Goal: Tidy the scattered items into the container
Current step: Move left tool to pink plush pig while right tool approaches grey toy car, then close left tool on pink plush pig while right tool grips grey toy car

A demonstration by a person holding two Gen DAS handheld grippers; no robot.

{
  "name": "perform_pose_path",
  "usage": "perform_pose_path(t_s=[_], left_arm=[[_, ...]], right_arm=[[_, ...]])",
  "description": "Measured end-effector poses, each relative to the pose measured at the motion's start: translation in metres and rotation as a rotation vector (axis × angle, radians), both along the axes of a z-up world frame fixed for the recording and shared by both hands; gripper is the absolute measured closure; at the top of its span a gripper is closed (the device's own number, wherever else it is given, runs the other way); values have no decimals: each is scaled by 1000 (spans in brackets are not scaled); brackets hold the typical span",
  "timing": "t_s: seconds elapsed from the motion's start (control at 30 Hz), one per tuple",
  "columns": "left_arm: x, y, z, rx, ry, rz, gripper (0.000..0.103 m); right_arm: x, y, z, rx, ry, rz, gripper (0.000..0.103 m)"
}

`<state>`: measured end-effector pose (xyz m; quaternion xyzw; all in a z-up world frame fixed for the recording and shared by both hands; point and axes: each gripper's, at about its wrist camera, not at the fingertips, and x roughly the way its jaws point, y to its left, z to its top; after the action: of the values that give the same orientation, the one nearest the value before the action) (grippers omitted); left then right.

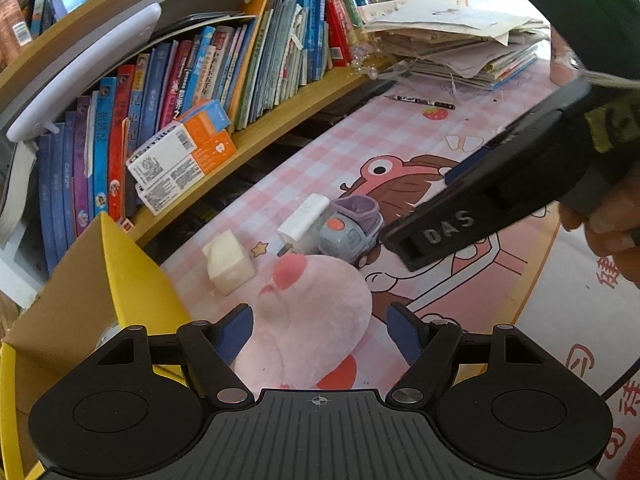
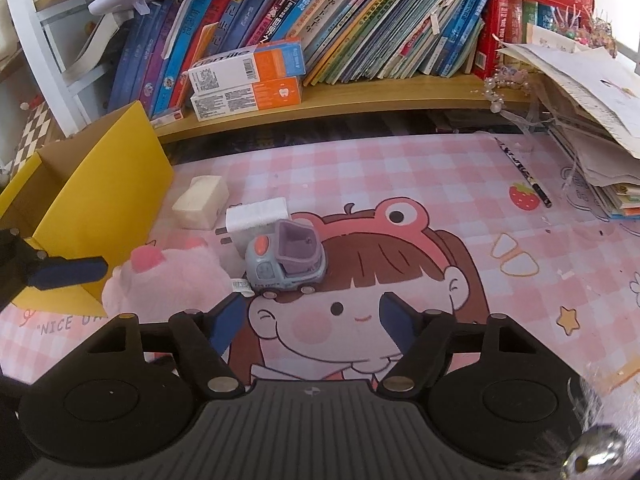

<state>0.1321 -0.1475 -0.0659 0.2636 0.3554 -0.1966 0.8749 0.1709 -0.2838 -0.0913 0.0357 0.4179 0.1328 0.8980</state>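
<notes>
Nearest you in the left wrist view, your left gripper (image 1: 320,330) has its jaws spread on either side of the pink plush toy (image 1: 316,320) at lower centre; the pads stand just beside the fur without visibly pressing it, so I judge that grasp is lined up but not yet made. In the right wrist view your right gripper (image 2: 313,322) has its jaws open on nothing, hovering over the bare mat just short of the toy car (image 2: 286,262), which suggests the car is its target. The car sits tight against the white charger (image 2: 258,220) behind it, with the plush close at its left, so you have little room there; come in from the open mat at the right of the frame. The cream block (image 2: 202,201) lies further back, clear of the rest. The yellow box (image 2: 100,204) stands open at the left, just beside the plush, a short carry. Beyond, the bookshelf (image 2: 360,98) edge overhangs the surface.
</notes>
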Motion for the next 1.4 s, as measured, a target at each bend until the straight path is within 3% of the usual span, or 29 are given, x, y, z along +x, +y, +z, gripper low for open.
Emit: perform_pose_path(t_s=[0.7,1.13,1.27,1.4], left_arm=[[17,-8,-22,91,-6,-20,34],[26,-3,-32,126,-16,-27,33],[28,-4,-34,137,-25,-33,33],[28,-2,-33,135,-26,-37,37]], right_arm=[[56,29,-27,7,73,65,33],[78,29,-36,61,125,52,33],[78,30,-36,32,115,62,42],[75,28,-37,31,111,69,42]])
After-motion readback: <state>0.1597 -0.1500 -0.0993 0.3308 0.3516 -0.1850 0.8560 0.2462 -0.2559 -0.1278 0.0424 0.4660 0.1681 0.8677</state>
